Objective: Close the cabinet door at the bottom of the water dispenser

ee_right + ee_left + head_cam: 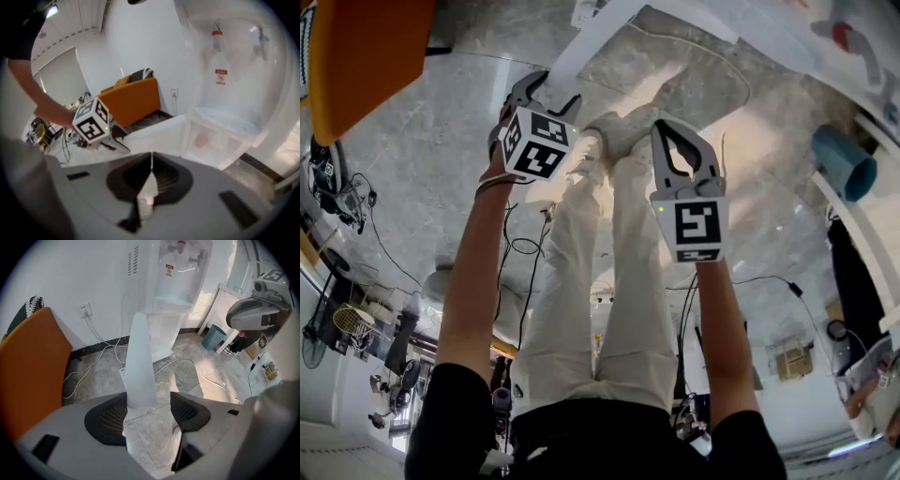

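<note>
The left gripper's (147, 411) fingers (110, 416) stand apart. The free edge of the white cabinet door (139, 362) runs up between them, seen edge-on and closer to the left finger than to the right. Whether either pad touches it cannot be told. In the head view the left gripper (548, 92) sits right at the door's (591, 37) lower edge.

The right gripper's (151, 173) fingers (164, 176) are pressed together with nothing between them. In the head view it (675, 131) hangs beside the left one, over the person's legs and apart from the door.

The door stands swung well out from the water dispenser (176, 277). Its hinged side is at the open cabinet (164, 329) under the taps. From the right gripper view, the door's (159, 133) face stretches leftward from the pale cabinet opening (220, 136).

To the right of the door's edge lies open grey marbled floor (206, 380), crossed by thin cables (187, 363). To its left, more cables trail from a wall socket (85, 310), and an orange chair (33, 366) crowds that side. A teal bin (214, 337) sits to the dispenser's right, against white furniture legs.
</note>
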Tool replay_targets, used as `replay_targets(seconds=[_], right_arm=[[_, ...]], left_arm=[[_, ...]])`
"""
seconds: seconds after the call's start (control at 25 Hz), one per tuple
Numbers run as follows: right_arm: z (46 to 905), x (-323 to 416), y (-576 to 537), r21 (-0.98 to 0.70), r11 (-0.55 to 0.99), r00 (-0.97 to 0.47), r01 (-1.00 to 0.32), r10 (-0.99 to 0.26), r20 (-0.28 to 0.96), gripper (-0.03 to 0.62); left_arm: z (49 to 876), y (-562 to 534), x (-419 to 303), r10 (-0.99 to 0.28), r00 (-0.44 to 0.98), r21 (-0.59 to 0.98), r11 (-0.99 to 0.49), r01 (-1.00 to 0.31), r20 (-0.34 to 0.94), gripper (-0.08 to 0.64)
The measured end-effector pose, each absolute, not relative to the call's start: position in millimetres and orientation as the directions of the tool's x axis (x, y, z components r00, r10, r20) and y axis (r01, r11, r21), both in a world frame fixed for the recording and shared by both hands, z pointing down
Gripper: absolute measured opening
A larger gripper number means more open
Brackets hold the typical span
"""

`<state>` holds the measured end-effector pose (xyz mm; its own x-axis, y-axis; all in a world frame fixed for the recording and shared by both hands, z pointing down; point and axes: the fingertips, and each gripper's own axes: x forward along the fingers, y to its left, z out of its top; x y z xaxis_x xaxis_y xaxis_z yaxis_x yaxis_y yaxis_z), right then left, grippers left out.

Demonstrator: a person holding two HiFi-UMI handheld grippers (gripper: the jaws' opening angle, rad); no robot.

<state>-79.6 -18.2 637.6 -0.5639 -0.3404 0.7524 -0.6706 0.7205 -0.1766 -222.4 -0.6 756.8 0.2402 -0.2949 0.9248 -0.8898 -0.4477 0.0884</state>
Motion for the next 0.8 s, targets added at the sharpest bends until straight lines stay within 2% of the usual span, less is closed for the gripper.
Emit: replay_targets(seconds=[0.8], right_arm=[[637.1,-11.4,-6.1,-0.167,0.615,-0.497,-0.77,-0.415,0.762,0.035]], left_arm=[[756.2,28.6,-137.1,-0.149,0.342,0.198,-0.58,-0.79,0.928,0.287]])
